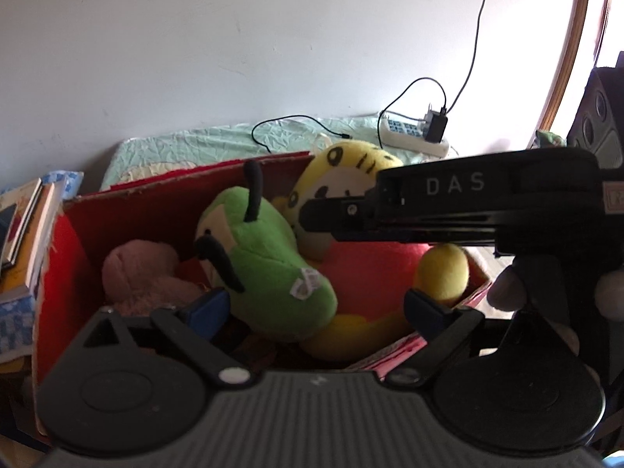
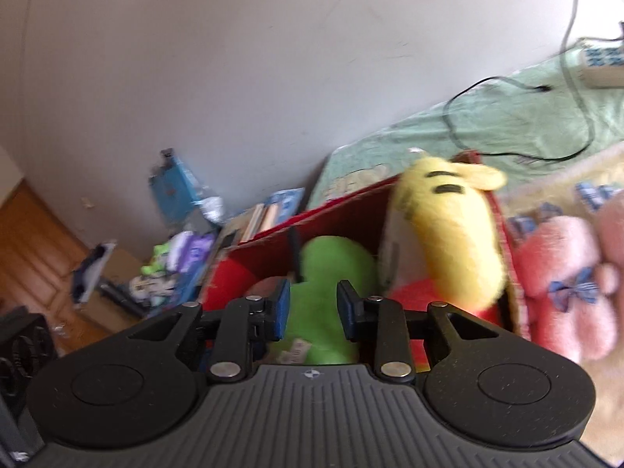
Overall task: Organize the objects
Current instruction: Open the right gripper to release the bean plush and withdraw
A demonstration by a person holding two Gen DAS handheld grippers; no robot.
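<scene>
Plain white wall [image 1: 234, 39], green bedsheet [image 1: 202, 144], sunlit wooden window frame [image 1: 573, 39].

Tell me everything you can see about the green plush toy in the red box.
The green plush toy is soft and fuzzy, bean-shaped, with black stick-like parts and a white tag. It lies tilted inside the red cardboard box, between a pink plush and a yellow-headed plush, leaning on the latter's red body. The right hand-held gripper hangs over it, jaws part open either side; whether they touch it is unclear.
</scene>
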